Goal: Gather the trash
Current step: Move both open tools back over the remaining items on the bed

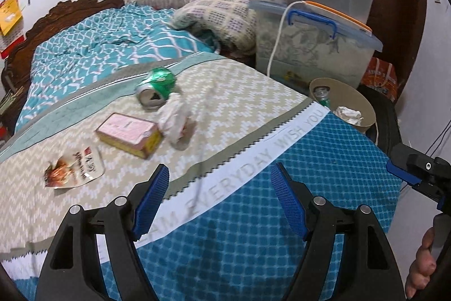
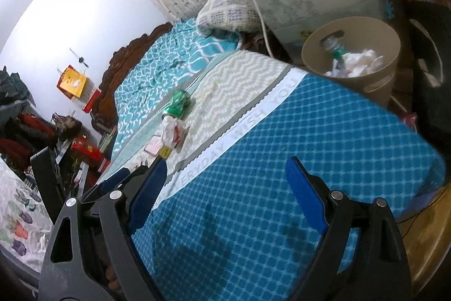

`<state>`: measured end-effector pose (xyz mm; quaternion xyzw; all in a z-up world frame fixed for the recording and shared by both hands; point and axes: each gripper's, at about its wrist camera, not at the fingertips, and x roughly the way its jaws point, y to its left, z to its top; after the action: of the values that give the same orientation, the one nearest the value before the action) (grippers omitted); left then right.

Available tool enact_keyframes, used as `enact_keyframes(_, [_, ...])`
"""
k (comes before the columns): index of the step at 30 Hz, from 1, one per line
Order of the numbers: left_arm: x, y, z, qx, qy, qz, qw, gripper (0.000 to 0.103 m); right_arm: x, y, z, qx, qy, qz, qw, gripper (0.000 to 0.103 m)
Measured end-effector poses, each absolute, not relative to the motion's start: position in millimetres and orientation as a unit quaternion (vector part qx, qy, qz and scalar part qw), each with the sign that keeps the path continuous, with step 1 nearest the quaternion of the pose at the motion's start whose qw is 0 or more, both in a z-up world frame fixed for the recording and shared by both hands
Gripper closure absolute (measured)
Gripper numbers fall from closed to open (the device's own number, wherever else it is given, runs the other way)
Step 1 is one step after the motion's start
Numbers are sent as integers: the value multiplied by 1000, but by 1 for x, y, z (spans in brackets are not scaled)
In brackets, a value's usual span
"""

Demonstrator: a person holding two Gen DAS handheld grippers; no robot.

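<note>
Trash lies on the bed cover [image 1: 248,103]: a crushed green can [image 1: 156,88], a crumpled tissue [image 1: 174,120], a pink and yellow box [image 1: 129,134] and a snack wrapper [image 1: 73,169]. My left gripper [image 1: 222,188] hovers open over the blue part of the cover, short of these, with nothing between its fingers. At the bed's far right corner stands a tan bin [image 1: 358,100] holding a bottle and tissue. The right gripper [image 2: 228,182] is open and empty too, over the blue cover. From there the can [image 2: 179,105], tissue [image 2: 172,131] and box [image 2: 156,145] lie ahead left, the bin [image 2: 375,83] ahead right.
Stacked clear storage boxes [image 1: 310,47] and a folded blanket [image 1: 225,10] stand behind the bin, with a white cable [image 1: 274,47] hanging down. A carved wooden headboard [image 1: 70,10] ends the bed. A hand [image 1: 422,258] holds the right gripper at the left view's right edge.
</note>
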<state>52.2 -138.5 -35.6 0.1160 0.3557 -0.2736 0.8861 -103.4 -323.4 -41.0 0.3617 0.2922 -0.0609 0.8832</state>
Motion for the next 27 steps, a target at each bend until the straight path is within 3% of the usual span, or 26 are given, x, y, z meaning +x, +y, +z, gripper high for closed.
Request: enact_keyframes(27, [58,-92,-50,121,350,-224,901,27,-86,-296,-38,368,305,-66,876,17])
